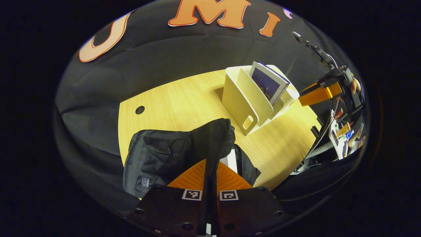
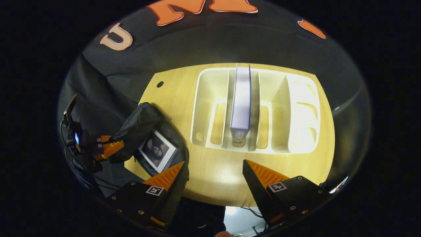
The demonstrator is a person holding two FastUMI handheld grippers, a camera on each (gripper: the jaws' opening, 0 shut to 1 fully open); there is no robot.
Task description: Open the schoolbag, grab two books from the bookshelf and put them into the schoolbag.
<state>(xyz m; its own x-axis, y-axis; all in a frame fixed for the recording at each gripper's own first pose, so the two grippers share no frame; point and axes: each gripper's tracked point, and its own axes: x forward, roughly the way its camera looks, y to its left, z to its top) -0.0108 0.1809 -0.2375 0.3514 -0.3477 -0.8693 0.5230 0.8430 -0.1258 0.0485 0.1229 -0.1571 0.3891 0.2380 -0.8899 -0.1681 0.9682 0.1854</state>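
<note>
The black schoolbag point(image 1: 158, 158) lies at the table's near left. My left gripper point(image 1: 210, 163) is shut on its raised flap, holding the bag open. In the right gripper view the schoolbag point(image 2: 141, 126) shows one book point(image 2: 157, 150) lying inside, and the left gripper point(image 2: 110, 146) pinches the flap beside it. The white bookshelf point(image 1: 235, 102) holds a second book point(image 1: 268, 82) standing in a slot. Seen from above, that book point(image 2: 241, 102) stands in the middle slot of the bookshelf point(image 2: 304, 108). My right gripper point(image 2: 213, 164) hangs open above the table, just before the shelf, with nothing between its fingers. It also appears far off as the right gripper point(image 1: 317, 93).
The wooden table point(image 1: 177, 102) has a cable hole point(image 1: 139, 110) near its far left corner. Black cloth walls close in behind and to the left. Cables and small clutter point(image 1: 342, 131) sit past the table's right edge. Bare tabletop point(image 2: 220, 171) lies between bag and shelf.
</note>
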